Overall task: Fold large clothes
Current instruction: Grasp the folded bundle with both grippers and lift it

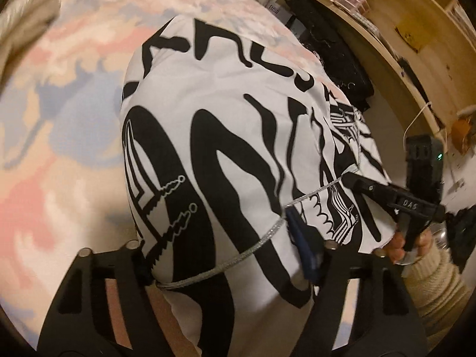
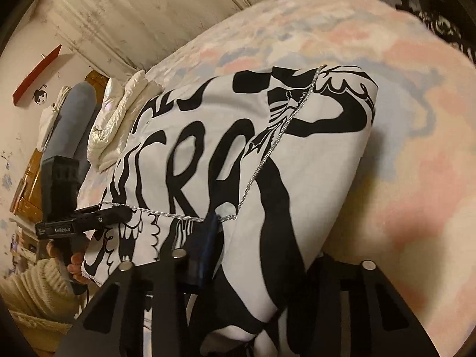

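A large white garment [image 1: 223, 104] with bold black lettering and a silver cord lies folded on the bed. Its near edge sits between the wide-set fingers of my left gripper [image 1: 217, 238], which stands open; the blue pad [image 1: 302, 244] rests on top of the cloth. At the right, my right gripper [image 1: 355, 178] reaches over the garment's other corner. In the right wrist view the garment [image 2: 208, 136] bunches up as a thick fold between the fingers of my right gripper [image 2: 261, 238], which is shut on it. The left gripper [image 2: 125, 212] lies over the cloth at the left.
A pastel pink, blue and cream bedspread [image 1: 59, 119] [image 2: 416, 148] covers the bed. A wooden shelf unit [image 1: 386, 44] and dark bags [image 1: 336, 50] stand beyond the bed's edge. A white puffy jacket [image 2: 119, 113] lies beside the garment. Knit sleeves [image 1: 431, 282] [image 2: 35, 282] cover the person's wrists.
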